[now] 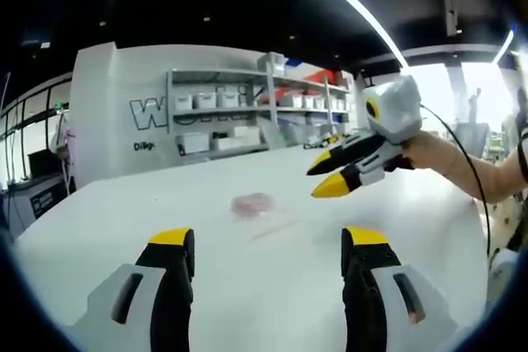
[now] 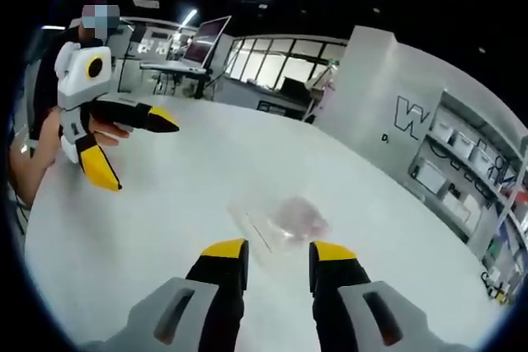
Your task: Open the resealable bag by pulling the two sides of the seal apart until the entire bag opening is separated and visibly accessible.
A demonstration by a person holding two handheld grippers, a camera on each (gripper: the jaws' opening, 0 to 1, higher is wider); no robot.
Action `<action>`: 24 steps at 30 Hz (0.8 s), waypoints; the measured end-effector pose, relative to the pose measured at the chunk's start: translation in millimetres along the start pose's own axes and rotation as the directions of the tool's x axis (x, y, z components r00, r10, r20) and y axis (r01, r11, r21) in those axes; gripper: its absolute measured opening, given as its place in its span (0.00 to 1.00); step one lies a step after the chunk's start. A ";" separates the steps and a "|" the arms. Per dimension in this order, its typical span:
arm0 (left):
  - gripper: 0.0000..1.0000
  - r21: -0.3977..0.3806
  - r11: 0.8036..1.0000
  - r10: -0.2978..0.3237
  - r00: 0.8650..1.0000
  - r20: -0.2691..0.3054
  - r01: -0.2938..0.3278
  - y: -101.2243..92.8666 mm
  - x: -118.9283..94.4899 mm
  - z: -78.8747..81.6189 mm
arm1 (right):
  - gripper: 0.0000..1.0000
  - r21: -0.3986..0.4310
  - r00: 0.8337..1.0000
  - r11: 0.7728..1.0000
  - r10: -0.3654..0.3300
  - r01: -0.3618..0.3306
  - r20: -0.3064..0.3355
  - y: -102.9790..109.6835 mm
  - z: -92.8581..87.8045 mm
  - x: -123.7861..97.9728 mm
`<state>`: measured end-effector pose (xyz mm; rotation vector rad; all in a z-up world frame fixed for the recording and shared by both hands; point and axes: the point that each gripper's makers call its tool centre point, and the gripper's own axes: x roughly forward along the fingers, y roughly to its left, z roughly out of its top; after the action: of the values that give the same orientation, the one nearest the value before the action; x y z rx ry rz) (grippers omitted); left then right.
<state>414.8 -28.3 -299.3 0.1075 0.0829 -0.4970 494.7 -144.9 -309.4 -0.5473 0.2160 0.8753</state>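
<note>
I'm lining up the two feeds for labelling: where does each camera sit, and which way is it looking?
Left gripper view: rides the left hand-held gripper, facing across the white table toward shelves; its jaws stand apart; the right hand-held gripper and the person's hand enter from the right.
Right gripper view: rides the right hand-held gripper, looking down at the resealable bag just ahead; the left hand-held gripper shows open.
Shared: table, bag, shelves.
</note>
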 end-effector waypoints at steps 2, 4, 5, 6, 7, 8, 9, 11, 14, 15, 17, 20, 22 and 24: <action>0.72 -0.002 1.000 -0.002 1.000 0.001 0.002 -0.1 0.0 0.4 | 0.26 -0.002 1.000 1.000 0.004 -0.004 -0.001 0.9 0.6 0.9; 0.72 -0.002 1.000 -0.002 1.000 0.004 0.002 -0.1 0.0 0.9 | 0.26 -0.009 1.000 1.000 0.006 -0.006 -0.003 1.7 1.0 2.2; 0.72 -0.001 1.000 -0.002 1.000 0.004 0.002 0.0 -0.1 0.9 | 0.26 -0.012 1.000 1.000 0.007 -0.007 -0.004 2.1 1.0 2.7; 0.72 -0.002 1.000 -0.002 1.000 0.003 0.002 0.0 -0.1 0.7 | 0.25 -0.013 1.000 1.000 0.008 -0.008 -0.005 2.4 1.0 3.3; 0.72 -0.002 1.000 -0.002 1.000 0.002 0.002 0.0 -0.2 0.6 | 0.25 -0.015 1.000 1.000 0.010 -0.010 -0.006 2.7 0.9 3.6; 0.72 -0.001 1.000 -0.002 1.000 0.002 0.002 0.1 -0.1 0.5 | 0.25 -0.016 1.000 1.000 0.011 -0.011 -0.007 3.0 0.9 4.1; 0.72 -0.001 1.000 -0.002 1.000 0.002 0.002 0.1 -0.2 0.5 | 0.25 -0.017 1.000 1.000 0.011 -0.011 -0.007 3.1 1.0 4.5; 0.72 -0.001 1.000 -0.002 1.000 0.002 0.002 -0.1 -0.3 0.6 | 0.25 -0.018 1.000 1.000 0.011 -0.011 -0.007 3.2 1.1 5.1; 0.72 -0.001 1.000 -0.003 1.000 0.002 0.003 -0.4 -0.3 0.6 | 0.25 -0.015 1.000 1.000 0.012 -0.013 -0.008 3.0 1.4 6.0; 0.72 -0.001 1.000 -0.003 1.000 0.002 0.003 -0.4 -0.4 0.5 | 0.25 -0.016 1.000 1.000 0.012 -0.012 -0.007 2.6 1.7 6.4; 0.72 -0.002 1.000 -0.004 1.000 0.003 0.004 -0.3 -0.4 0.6 | 0.25 -0.015 1.000 1.000 0.014 -0.014 -0.009 2.4 1.7 7.2; 0.72 -0.002 1.000 -0.004 1.000 0.002 0.004 -0.3 -0.4 0.4 | 0.25 -0.016 1.000 1.000 0.016 -0.016 -0.006 2.6 2.5 7.8; 0.72 -0.002 1.000 -0.004 1.000 0.001 0.005 -0.4 -0.3 0.4 | 0.25 -0.018 1.000 1.000 0.020 -0.020 -0.003 3.1 3.1 8.0; 0.72 -0.002 1.000 -0.005 1.000 0.002 0.005 -0.4 -0.3 0.7 | 0.25 -0.019 1.000 0.999 0.025 -0.025 0.000 4.1 3.8 8.3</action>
<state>414.4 -28.5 -298.7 0.1044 0.0814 -0.5021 496.6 -135.2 -311.0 -0.5634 0.2148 0.9027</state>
